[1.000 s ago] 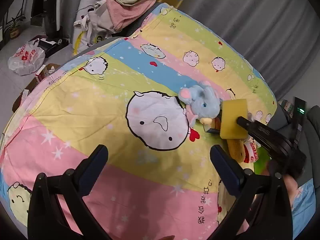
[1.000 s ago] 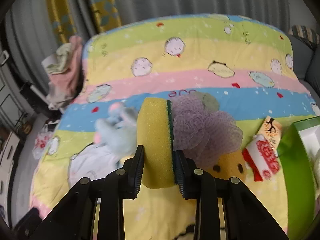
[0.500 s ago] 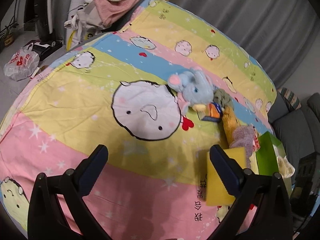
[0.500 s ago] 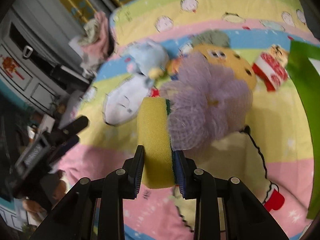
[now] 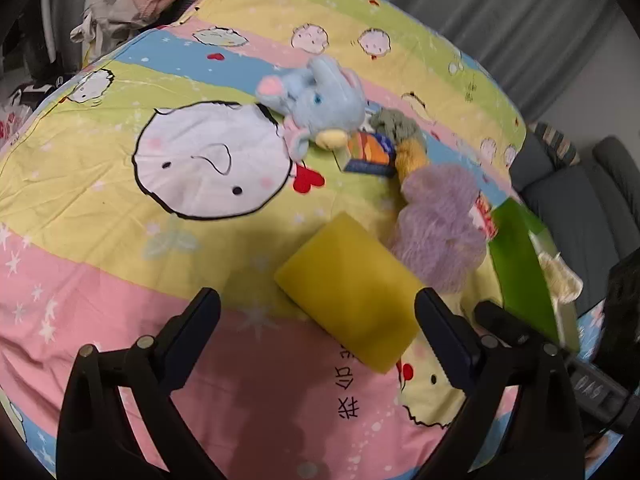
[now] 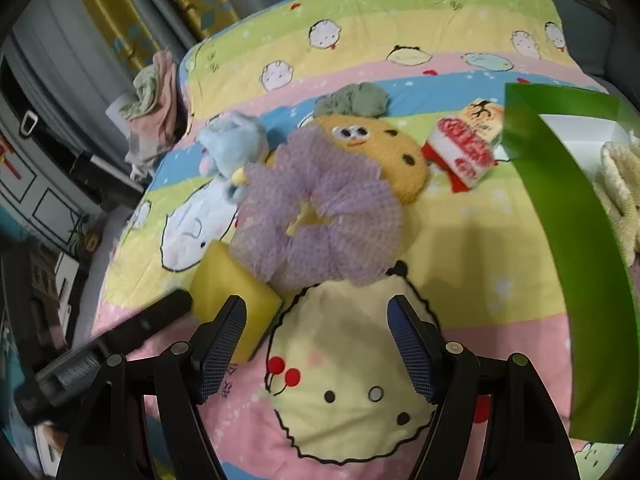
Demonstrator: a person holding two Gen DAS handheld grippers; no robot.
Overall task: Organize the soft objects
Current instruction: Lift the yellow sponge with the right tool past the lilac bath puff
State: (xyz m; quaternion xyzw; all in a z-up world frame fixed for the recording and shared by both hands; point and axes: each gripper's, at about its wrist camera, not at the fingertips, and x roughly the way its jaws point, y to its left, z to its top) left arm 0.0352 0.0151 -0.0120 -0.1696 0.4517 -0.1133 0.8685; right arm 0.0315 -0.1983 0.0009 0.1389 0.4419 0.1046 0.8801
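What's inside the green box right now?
The green box holds a cream knitted cloth against its white interior. The near wall and frame edge hide the rest, so other contents cannot be ruled out.

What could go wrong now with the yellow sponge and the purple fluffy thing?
The yellow sponge lies touching the purple bath pouf, so jaws closing on one might snag or drag the other. The left gripper and right gripper, both open, hover close together and might bump.

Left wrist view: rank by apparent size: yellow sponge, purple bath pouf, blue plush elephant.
1. yellow sponge, nearest the camera, which inflates it.
2-3. purple bath pouf and blue plush elephant look alike; I won't rank them.
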